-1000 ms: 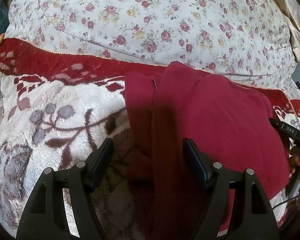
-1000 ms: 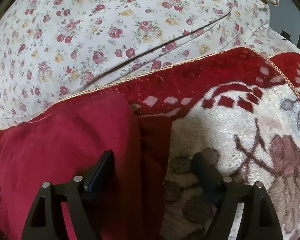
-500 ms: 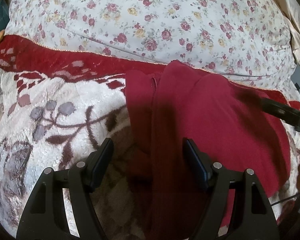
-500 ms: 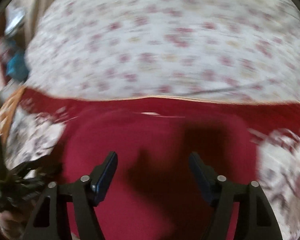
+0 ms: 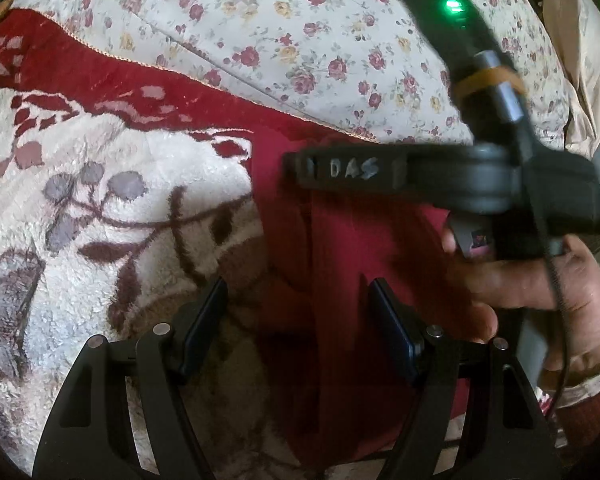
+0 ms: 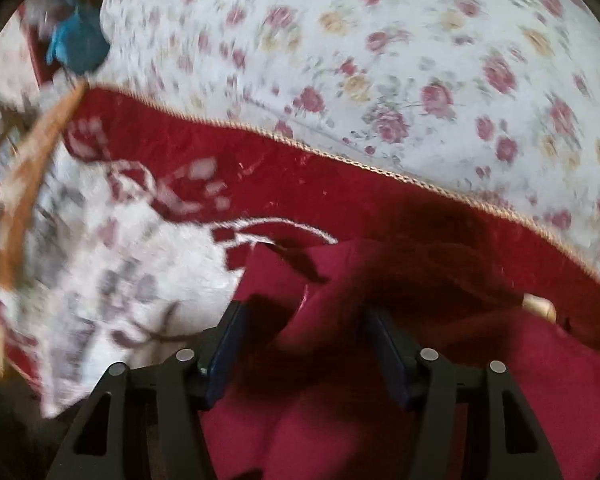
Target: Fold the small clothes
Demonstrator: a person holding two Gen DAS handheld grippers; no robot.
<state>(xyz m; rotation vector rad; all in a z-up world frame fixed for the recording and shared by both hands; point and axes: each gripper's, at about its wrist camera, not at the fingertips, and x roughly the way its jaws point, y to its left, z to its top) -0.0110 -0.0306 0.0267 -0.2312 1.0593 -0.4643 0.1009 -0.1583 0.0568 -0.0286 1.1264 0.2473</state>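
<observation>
Presently the red garment (image 5: pixel 340 240) lies on the plush patterned blanket (image 5: pixel 100 208) of the bed, its far end close to the blanket's gold-corded edge where the floral sheet (image 5: pixel 300 32) begins. In the left wrist view its long axis runs away from the camera, from near edge to far edge, with a lengthwise fold ridge left of centre.

Left tongs (image 5: pixel 300 332): released, jaws standing wide. They straddle the garment's left margin; the right pad is over red cloth, the left pad over bare blanket. No cloth is pinched.

Right tongs (image 6: pixel 304 344): jaws have just been closing and now stand partly closed, with a raised ridge of the garment between them. The picture is blurred and shadowed, so whether the pads yet press the cloth cannot be told. The right hand (image 5: pixel 540 292) has crossed above the garment towards its left side, as the left wrist view shows.

Judgement: both tongs now sit at the garment's left portion, the right appearing the better placed on the fold. The coming move likely turns on that ridge being gripped and carried across the long axis.
</observation>
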